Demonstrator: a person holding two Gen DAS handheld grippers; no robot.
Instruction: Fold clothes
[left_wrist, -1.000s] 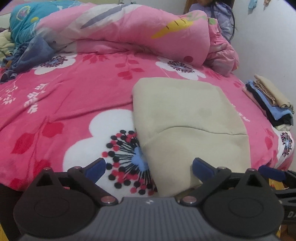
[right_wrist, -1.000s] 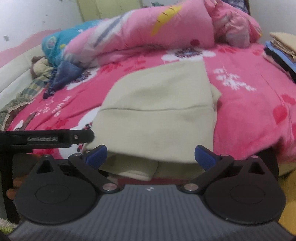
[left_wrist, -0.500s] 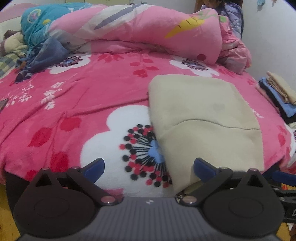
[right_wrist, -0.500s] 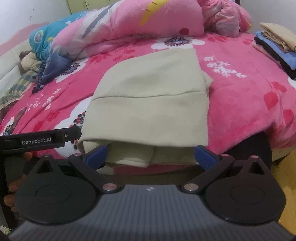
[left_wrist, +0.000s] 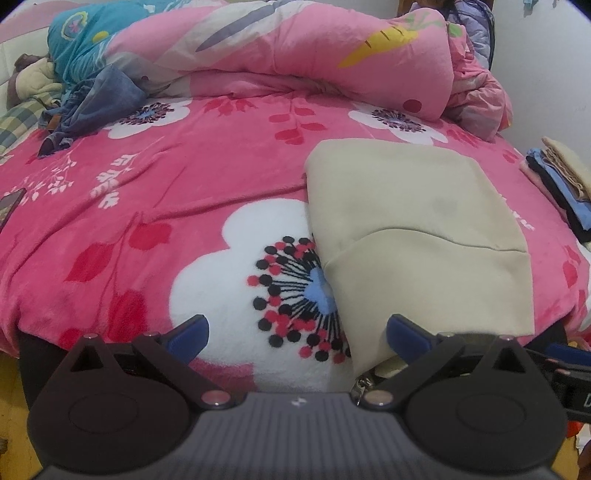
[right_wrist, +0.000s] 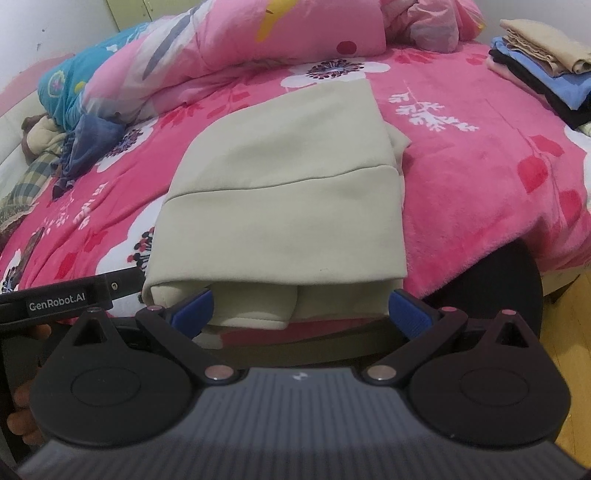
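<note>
A pink flowered blanket (left_wrist: 155, 192) covers the bed, with a rumpled pink quilt (left_wrist: 314, 55) heaped along its far side against the pale wall. The folded beige garment (right_wrist: 280, 192) lies at the near edge of the bed (its layered hem overhangs slightly). A stack of folded clothes (right_wrist: 543, 62) sits at the far right. Yellow flooring shows at lower right. The left gripper (left_wrist: 297, 332) and right gripper (right_wrist: 301, 308) both stand spread wide, holding nothing.
</note>
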